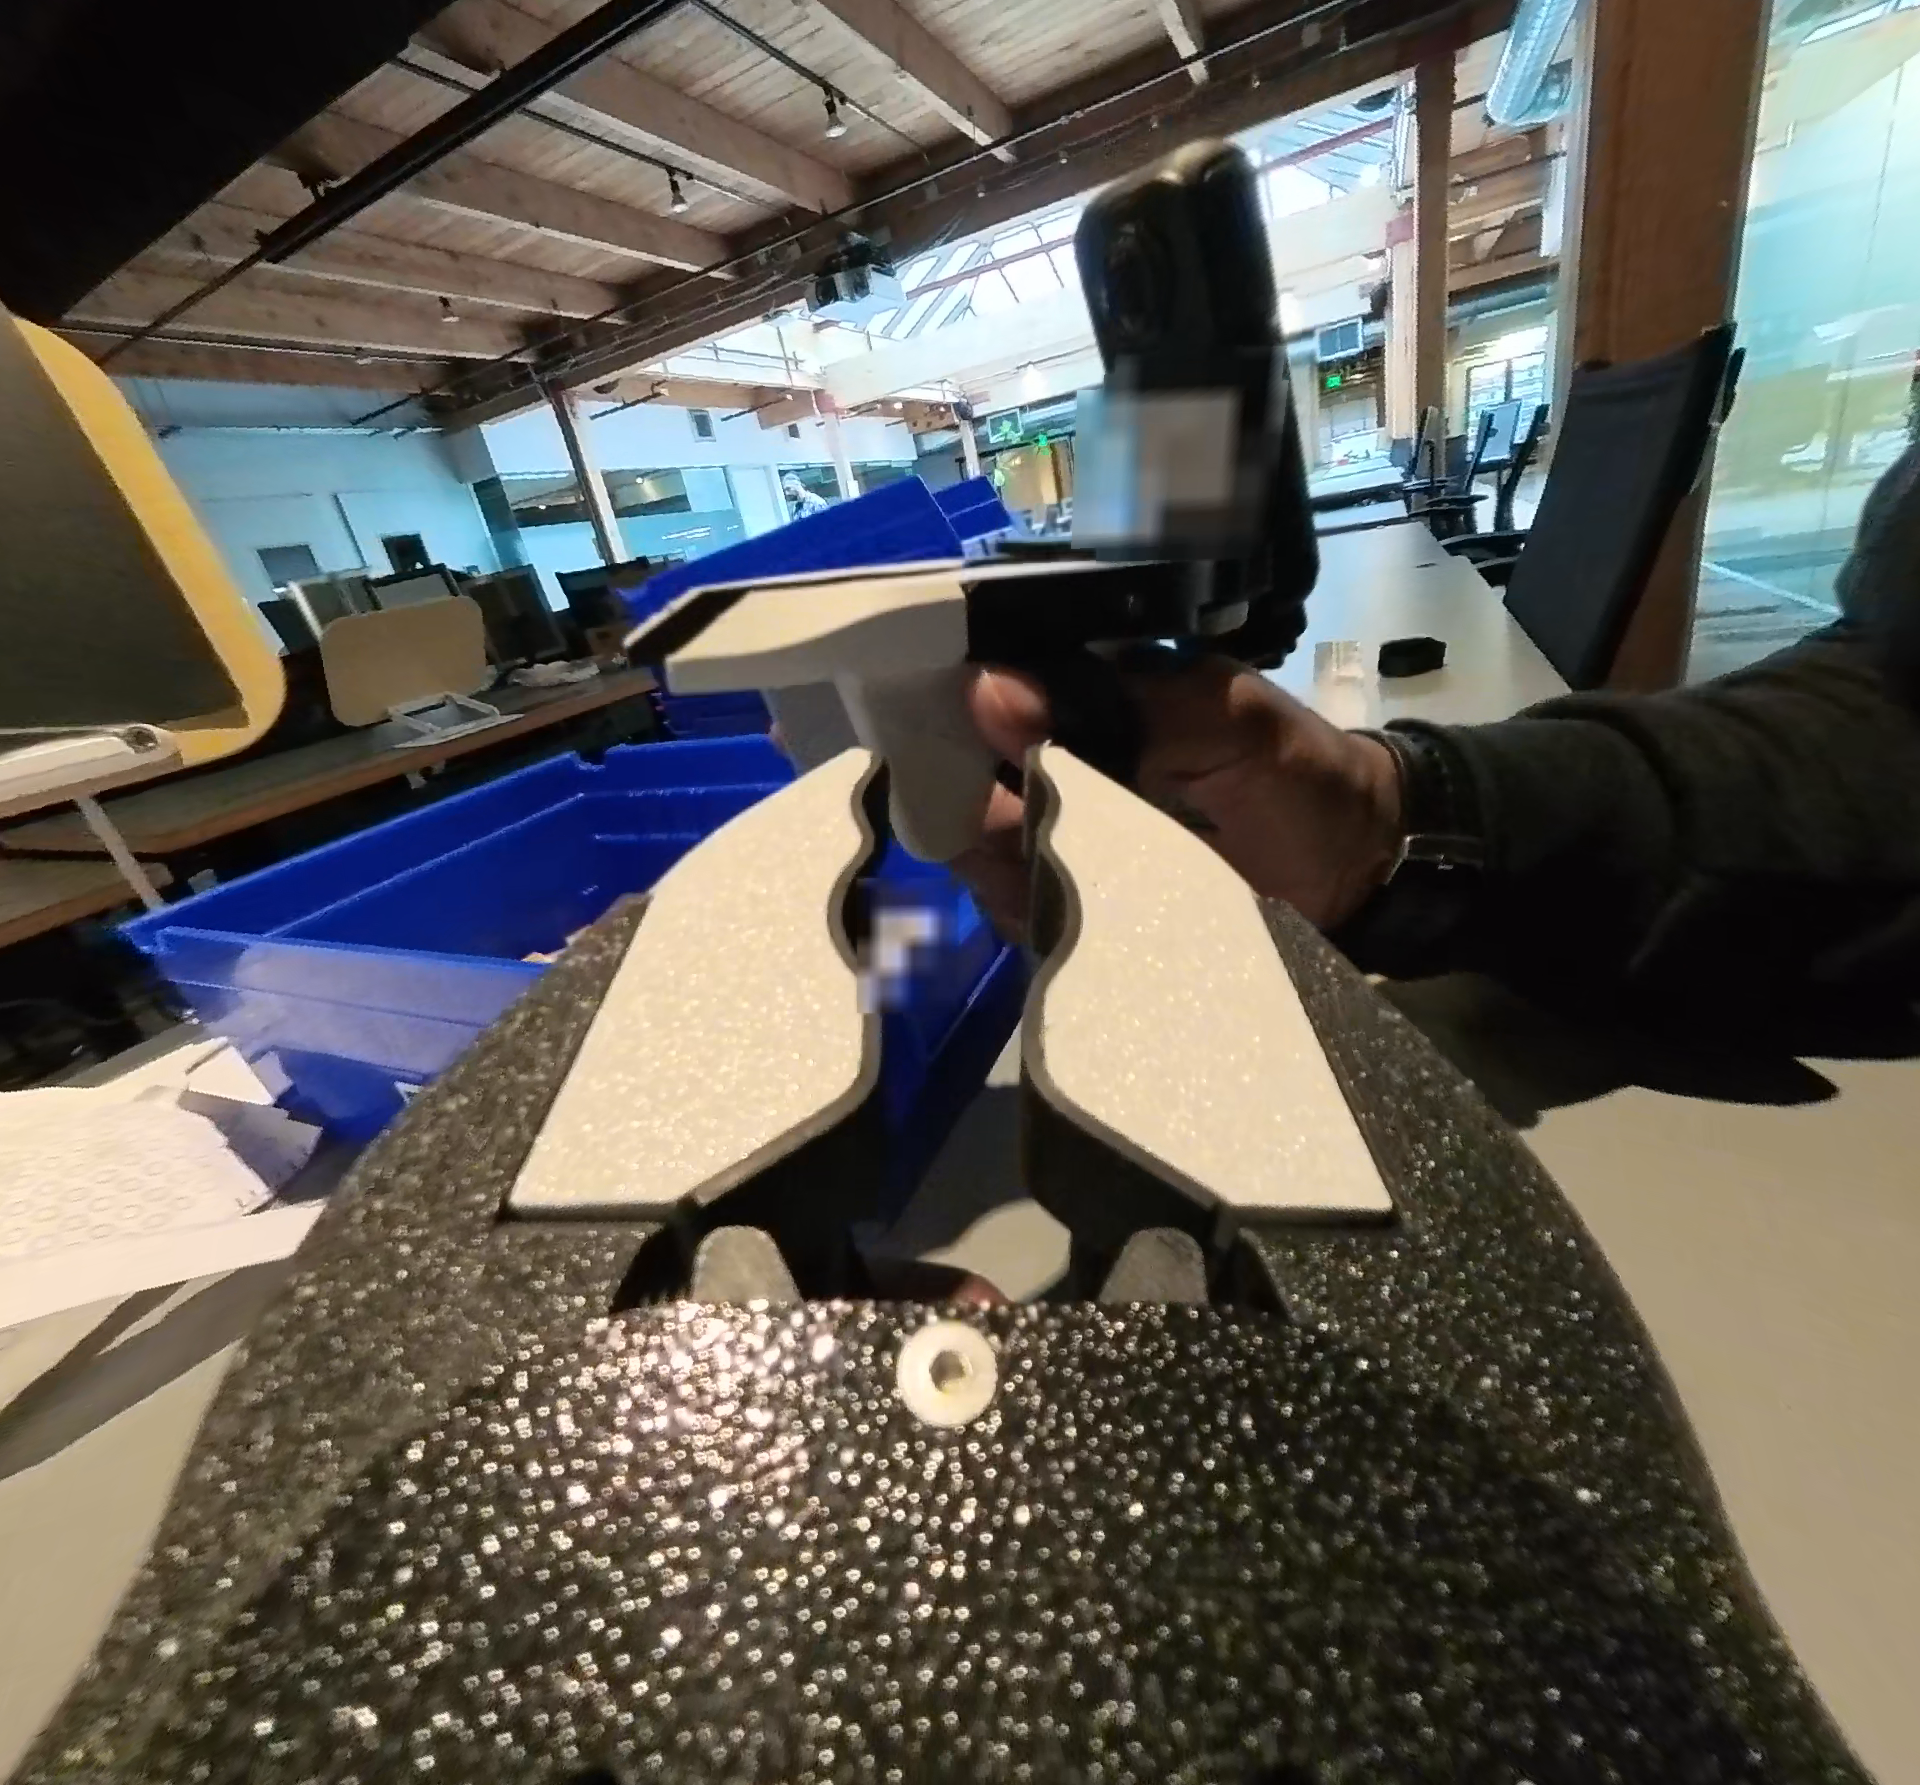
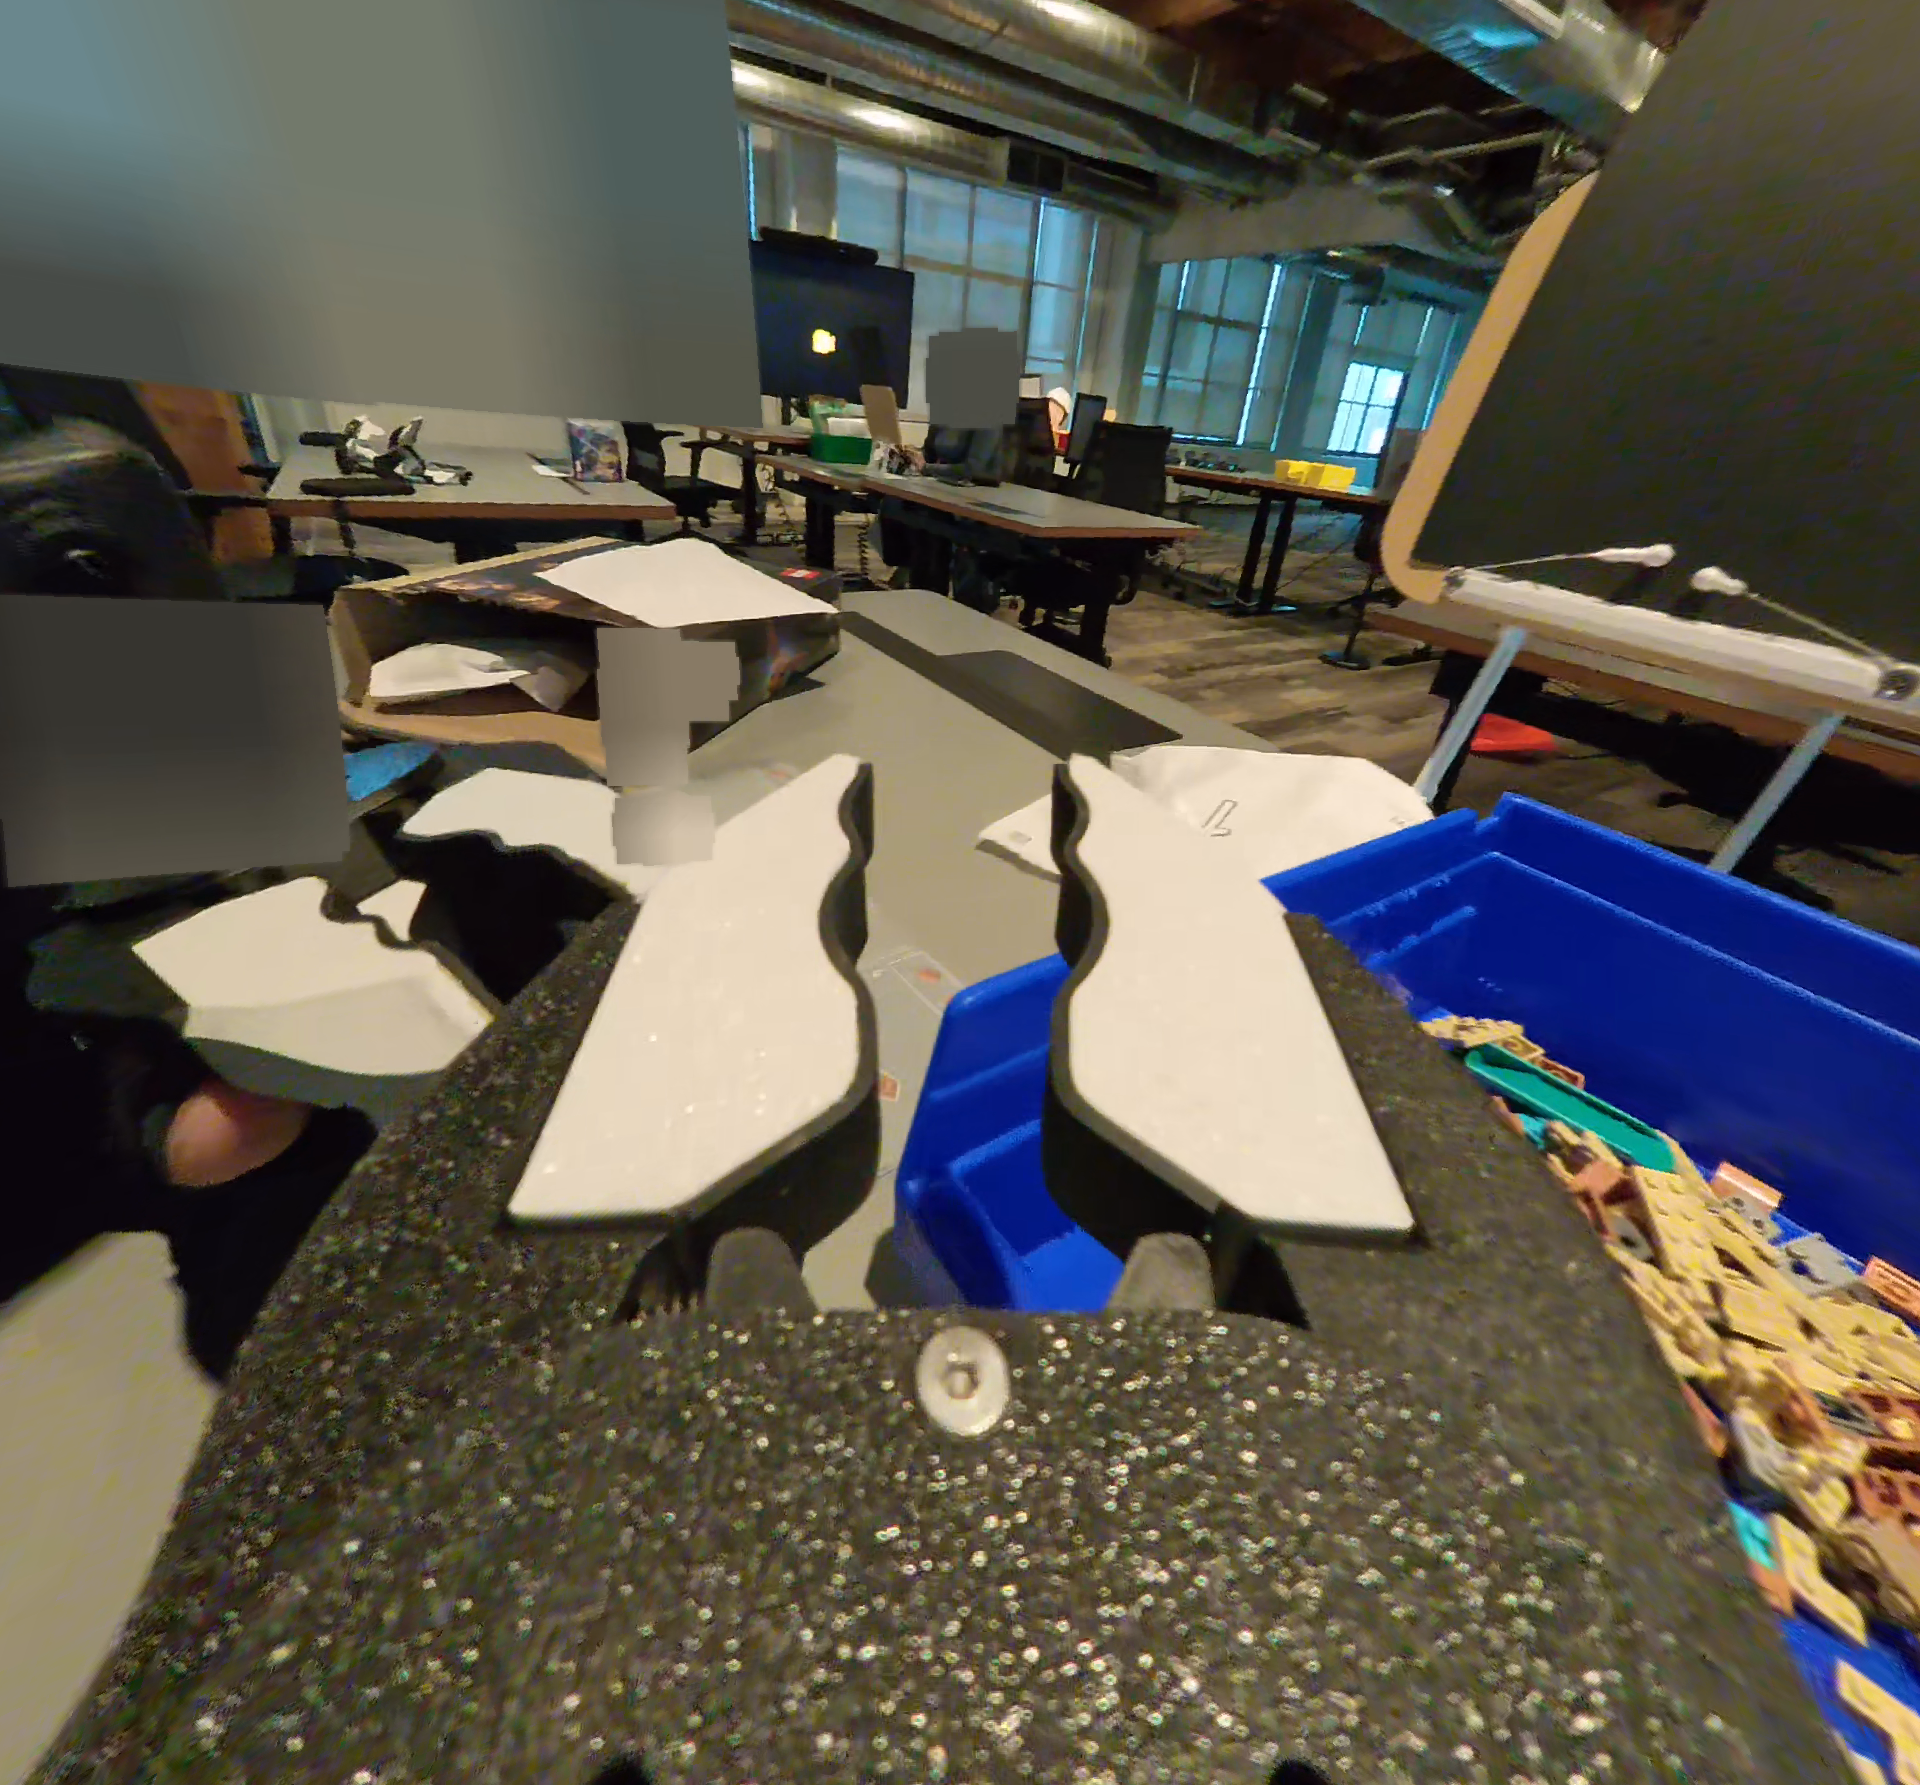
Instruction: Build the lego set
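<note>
My right gripper (image 2: pixel 961 790) is open and empty, held above the near corner of a blue bin (image 2: pixel 1621 914). A heap of loose tan, brown, grey and teal lego pieces (image 2: pixel 1704 1320) fills the bin's right part. My left gripper (image 1: pixel 961 779) is open and empty, raised above the table. It also shows at the left of the right wrist view (image 2: pixel 488 925), jaws apart. In the left wrist view the right gripper (image 1: pixel 675 639) shows side-on just ahead, held by a hand (image 1: pixel 1247 779) in a dark sleeve.
Stacked blue bins (image 1: pixel 468 883) stand ahead on the left. White sheets and bags (image 1: pixel 104 1205) lie on the grey table (image 2: pixel 935 862). An opened cardboard lego box (image 2: pixel 582 634) lies farther back. A white bag (image 2: pixel 1268 800) lies beside the bin. A dark panel (image 2: pixel 1714 333) stands at right.
</note>
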A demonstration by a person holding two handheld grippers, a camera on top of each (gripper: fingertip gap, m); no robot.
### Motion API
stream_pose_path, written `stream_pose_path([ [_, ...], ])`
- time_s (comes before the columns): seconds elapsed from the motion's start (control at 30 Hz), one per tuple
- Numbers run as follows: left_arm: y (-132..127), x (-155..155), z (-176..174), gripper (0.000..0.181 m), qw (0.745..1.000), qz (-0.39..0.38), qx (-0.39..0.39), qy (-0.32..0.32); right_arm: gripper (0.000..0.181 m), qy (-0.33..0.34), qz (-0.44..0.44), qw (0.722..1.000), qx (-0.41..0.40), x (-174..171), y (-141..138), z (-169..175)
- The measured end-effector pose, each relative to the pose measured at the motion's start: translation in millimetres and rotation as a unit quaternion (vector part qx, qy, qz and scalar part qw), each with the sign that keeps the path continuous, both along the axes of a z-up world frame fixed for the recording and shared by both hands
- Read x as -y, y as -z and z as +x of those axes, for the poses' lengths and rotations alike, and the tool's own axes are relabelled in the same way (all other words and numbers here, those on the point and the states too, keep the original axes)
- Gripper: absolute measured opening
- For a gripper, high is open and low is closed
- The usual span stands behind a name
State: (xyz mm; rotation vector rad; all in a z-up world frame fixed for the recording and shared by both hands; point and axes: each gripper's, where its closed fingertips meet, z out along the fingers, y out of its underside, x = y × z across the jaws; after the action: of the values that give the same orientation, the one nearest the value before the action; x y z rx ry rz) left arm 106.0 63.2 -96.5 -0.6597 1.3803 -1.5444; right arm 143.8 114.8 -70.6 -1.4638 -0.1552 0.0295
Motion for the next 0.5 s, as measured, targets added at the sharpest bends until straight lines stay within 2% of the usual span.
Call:
stream_pose_path([
  [0.3,-3.6,0.3,-4.4,0.024,1.000,-0.018,-0.005,0.012,0.030,0.003,-0.016,1.000,0.009,-5.5,7.1,4.3],
  [0.5,3.4,1.1,-1.0,0.024,1.000,-0.009,-0.013,0.010,0.029,0.055,-0.070,0.996,0.024,-14.1,-1.8,44.5],
])
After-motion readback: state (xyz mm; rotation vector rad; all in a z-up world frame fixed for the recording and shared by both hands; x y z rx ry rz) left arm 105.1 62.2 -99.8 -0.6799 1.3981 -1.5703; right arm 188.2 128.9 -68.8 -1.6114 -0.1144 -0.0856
